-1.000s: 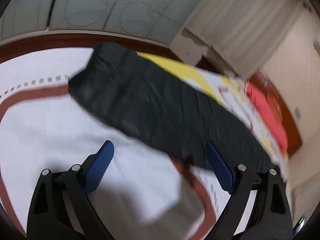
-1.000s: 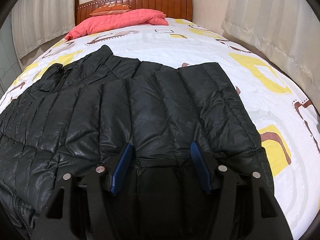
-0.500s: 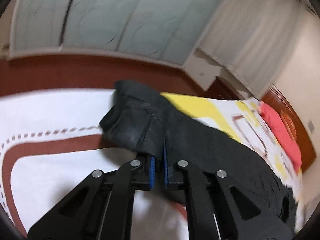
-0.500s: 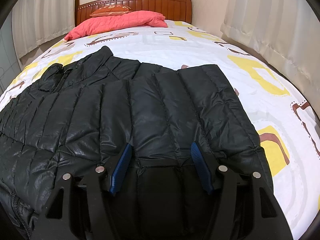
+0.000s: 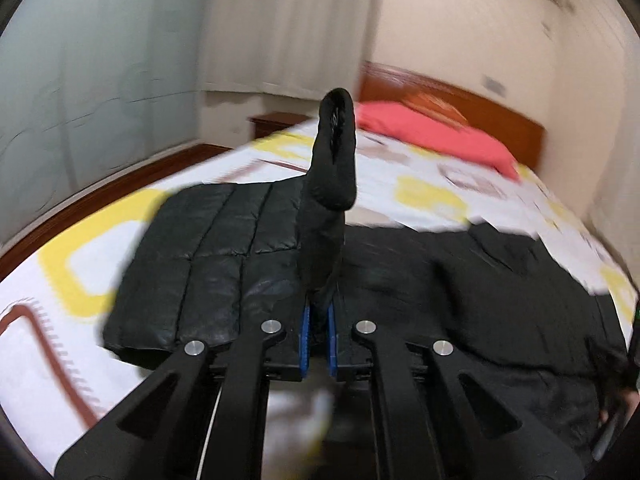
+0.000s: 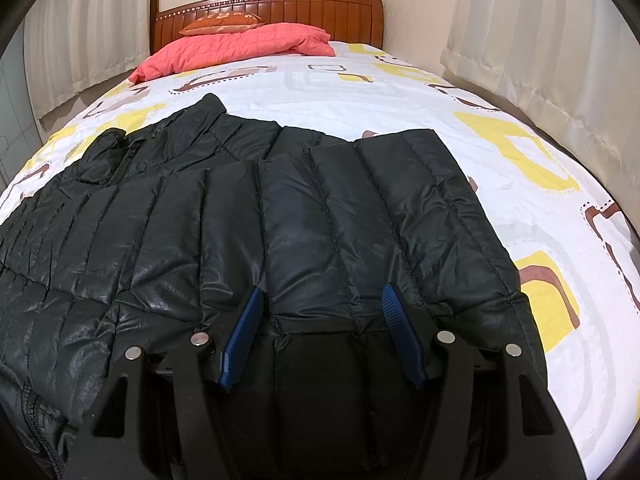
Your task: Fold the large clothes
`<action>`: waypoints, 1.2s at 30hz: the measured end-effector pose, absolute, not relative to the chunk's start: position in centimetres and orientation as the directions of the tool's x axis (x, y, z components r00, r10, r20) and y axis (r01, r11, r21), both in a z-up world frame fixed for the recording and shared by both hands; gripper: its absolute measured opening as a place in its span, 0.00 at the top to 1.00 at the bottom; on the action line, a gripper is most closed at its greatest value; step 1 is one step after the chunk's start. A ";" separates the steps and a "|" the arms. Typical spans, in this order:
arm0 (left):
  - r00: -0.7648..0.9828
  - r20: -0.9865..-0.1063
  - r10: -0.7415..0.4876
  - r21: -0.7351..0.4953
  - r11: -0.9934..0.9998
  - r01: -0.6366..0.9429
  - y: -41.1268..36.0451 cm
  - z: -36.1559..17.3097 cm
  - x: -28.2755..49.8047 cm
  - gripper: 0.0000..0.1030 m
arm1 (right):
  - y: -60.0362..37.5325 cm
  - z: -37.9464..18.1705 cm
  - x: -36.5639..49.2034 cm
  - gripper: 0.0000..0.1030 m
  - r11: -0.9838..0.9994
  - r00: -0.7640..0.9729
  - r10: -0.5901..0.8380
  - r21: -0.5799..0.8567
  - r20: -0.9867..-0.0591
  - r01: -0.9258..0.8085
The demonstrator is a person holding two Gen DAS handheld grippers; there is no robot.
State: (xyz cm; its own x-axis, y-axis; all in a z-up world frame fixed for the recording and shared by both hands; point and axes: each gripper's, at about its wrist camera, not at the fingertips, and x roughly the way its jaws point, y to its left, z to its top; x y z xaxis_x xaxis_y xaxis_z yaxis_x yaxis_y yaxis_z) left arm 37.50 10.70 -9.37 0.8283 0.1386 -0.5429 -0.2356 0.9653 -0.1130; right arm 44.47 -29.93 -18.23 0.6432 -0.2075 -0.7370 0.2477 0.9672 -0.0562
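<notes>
My left gripper (image 5: pixel 317 328) is clamped tight on a sleeve (image 5: pixel 334 152) of the black jacket (image 6: pixel 304 216), its blue pads nearly meeting with the cloth pinched between them. The sleeve stands up from the jaws and droops over at its cuff, lifted clear of the bed (image 6: pixel 400 92). From this grip the jacket's body lies ahead and to the right, spread flat with its long axis running across the bed, so I judge the sleeve has to travel rightward, over the quilted panels, to land on the body. My right gripper (image 6: pixel 322 334) is wide open and holds nothing; it sits low over the jacket's near edge, fingers either side of a quilted panel. The left is the one nearer the sleeve; the right is placed to pin the body.
</notes>
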 end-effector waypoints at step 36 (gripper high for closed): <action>0.780 -0.614 0.118 -0.015 0.987 -0.162 6.7 -11.7 37.6 0.34 | -16.9 -13.9 44.9 0.27 0.997 0.680 0.035 0.074 -0.732 0.029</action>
